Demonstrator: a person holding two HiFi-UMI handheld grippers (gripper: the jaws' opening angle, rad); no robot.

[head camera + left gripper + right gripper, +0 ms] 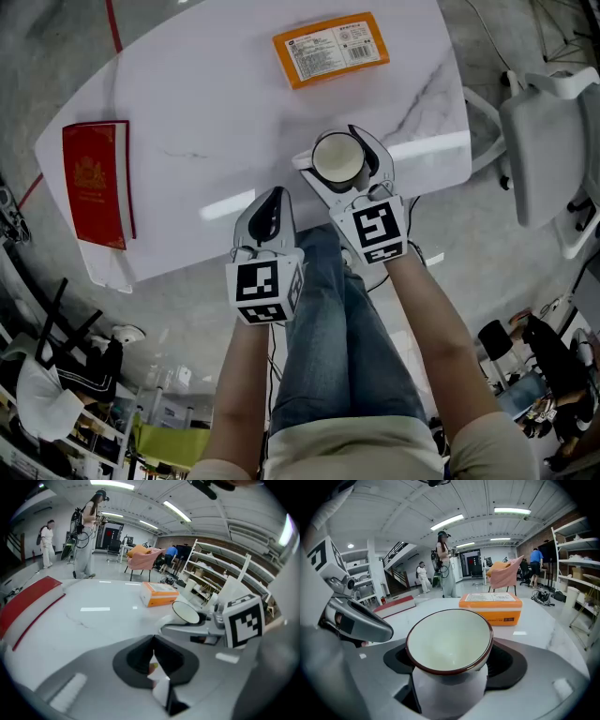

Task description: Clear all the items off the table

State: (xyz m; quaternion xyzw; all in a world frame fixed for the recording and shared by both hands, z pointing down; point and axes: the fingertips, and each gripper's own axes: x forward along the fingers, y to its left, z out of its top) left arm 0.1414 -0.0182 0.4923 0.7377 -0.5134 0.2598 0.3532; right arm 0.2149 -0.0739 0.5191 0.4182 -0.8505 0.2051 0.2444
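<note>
Right gripper view: right gripper (452,663) jaws wide around cup (450,639), seemingly not pressing; left gripper (153,656) closed.

The head camera looked steeply down from above the person's lap onto the near edge of the white marble table (234,122), seeing both tools from behind and above. The left gripper's (153,638) camera sat low and close behind its jaws, facing across the tabletop. The right gripper's (452,660) camera did likewise, with a white cup (450,639) filling its near field between the jaws. Both gripper views shared the orange box (159,594) ahead of the jaws and the red book (396,604) off to their left, and each caught the other tool at its edge.
</note>
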